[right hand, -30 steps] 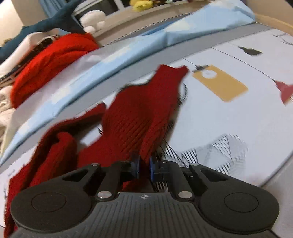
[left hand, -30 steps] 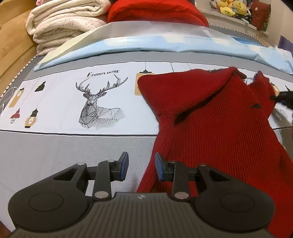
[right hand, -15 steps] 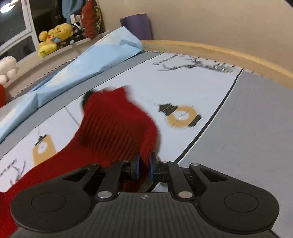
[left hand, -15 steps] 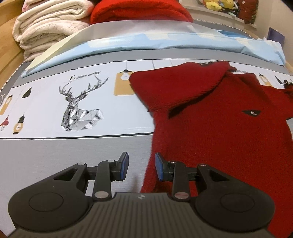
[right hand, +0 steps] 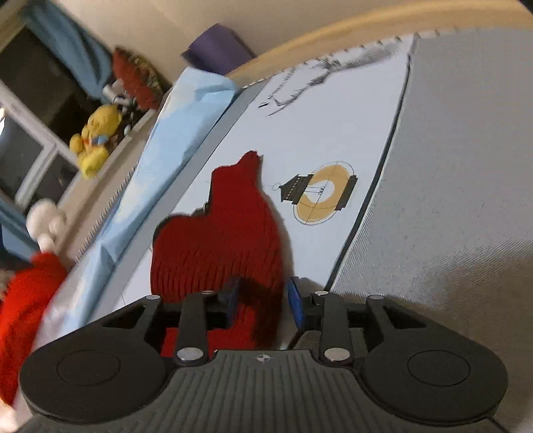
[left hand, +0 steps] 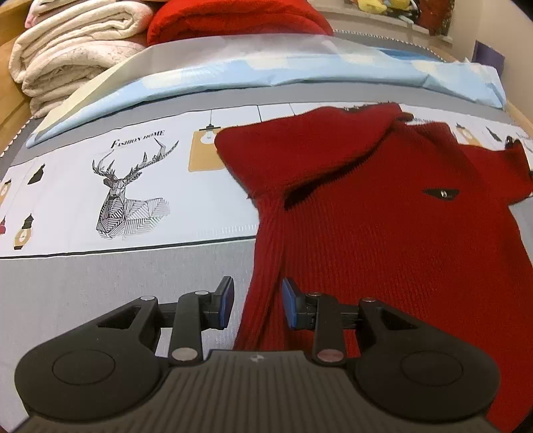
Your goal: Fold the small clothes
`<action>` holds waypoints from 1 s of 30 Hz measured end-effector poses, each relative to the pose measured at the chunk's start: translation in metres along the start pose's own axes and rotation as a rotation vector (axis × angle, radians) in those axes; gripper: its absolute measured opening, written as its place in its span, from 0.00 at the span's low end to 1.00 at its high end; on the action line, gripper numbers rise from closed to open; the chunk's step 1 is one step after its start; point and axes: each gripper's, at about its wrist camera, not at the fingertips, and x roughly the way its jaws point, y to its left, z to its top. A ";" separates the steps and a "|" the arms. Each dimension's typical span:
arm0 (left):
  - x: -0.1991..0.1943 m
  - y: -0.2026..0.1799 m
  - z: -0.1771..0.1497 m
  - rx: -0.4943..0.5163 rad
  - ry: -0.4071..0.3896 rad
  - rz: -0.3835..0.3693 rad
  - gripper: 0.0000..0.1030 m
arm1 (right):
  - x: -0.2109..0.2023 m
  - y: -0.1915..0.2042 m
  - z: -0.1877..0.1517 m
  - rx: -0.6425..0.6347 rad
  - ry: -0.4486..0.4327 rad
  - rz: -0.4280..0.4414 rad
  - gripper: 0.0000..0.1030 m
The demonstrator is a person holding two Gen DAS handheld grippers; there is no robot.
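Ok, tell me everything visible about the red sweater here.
The red sweater is a small ribbed knit with a dark diamond badge on the chest. It lies front-up, mostly flat, on the printed bed cover, one sleeve folded across near the collar. The open left gripper straddles its hem edge; the open right gripper straddles its other sleeve.

Both wrist cams low, close over bed [left hand: 100,283]; right view tilted; shared: red sweater [left hand: 383,233].

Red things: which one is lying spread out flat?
The red knitted sweater on the printed sheet. The other red bundle sits folded up beside the cream blankets.
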 end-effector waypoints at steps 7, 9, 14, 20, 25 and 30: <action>0.007 0.005 0.001 0.011 0.015 0.023 0.34 | 0.022 -0.016 0.021 0.184 -0.025 0.064 0.33; 0.010 0.005 0.002 0.002 0.023 0.021 0.34 | 0.030 -0.013 0.021 0.156 -0.013 0.077 0.33; 0.011 -0.006 0.007 0.011 0.015 0.006 0.34 | 0.001 0.014 0.009 -0.097 -0.316 -0.074 0.10; 0.008 -0.018 0.010 0.002 0.002 -0.024 0.34 | 0.008 0.018 -0.012 -0.105 -0.285 -0.329 0.13; 0.002 -0.014 0.016 -0.049 -0.024 -0.050 0.34 | -0.021 0.049 -0.002 -0.187 -0.358 -0.558 0.26; -0.007 -0.009 0.023 -0.126 -0.081 -0.076 0.34 | -0.083 0.104 0.001 -0.219 -0.322 -0.404 0.27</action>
